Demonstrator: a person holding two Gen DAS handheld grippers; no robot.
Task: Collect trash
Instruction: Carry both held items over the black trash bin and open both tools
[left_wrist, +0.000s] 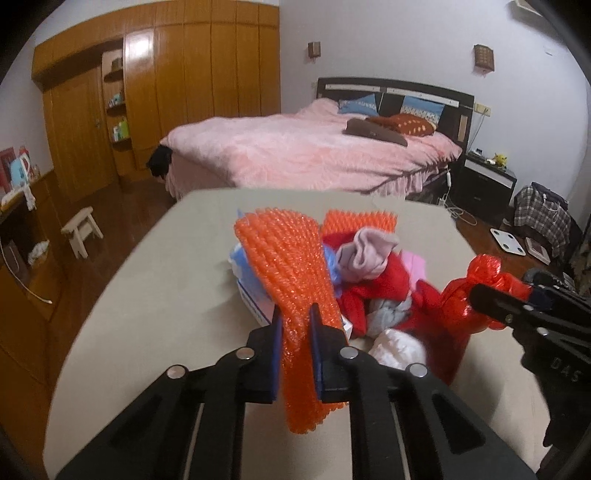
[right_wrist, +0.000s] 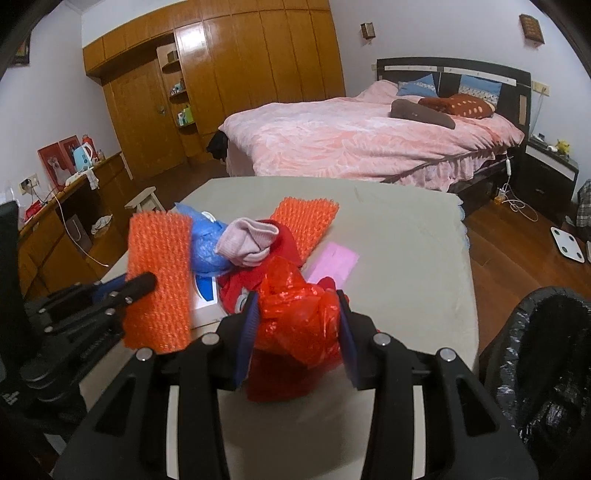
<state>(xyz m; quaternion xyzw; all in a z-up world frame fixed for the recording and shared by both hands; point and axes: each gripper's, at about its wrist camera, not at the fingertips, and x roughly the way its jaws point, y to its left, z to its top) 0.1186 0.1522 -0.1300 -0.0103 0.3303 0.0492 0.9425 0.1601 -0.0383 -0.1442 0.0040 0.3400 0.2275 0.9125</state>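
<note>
My left gripper (left_wrist: 295, 314) is shut on an orange foam net (left_wrist: 284, 258), which stands up between the pads and hangs below them over the beige table (left_wrist: 155, 295). In the right wrist view that same net (right_wrist: 159, 266) is lifted at the left. My right gripper (right_wrist: 297, 295) is shut on a crumpled red plastic bag (right_wrist: 295, 317), held just above the table near its front edge. Behind both lies a pile with a second orange net (right_wrist: 306, 218), a pink sock (right_wrist: 247, 240), a blue bag (right_wrist: 207, 247), red cloth, pink paper (right_wrist: 334, 262) and a white box (right_wrist: 207, 306).
A bin with a black liner (right_wrist: 546, 350) stands off the table's right front corner. Beyond the table is a bed with a pink cover (right_wrist: 351, 140). A small stool (left_wrist: 81, 229) and a white scale (right_wrist: 569, 243) are on the wooden floor.
</note>
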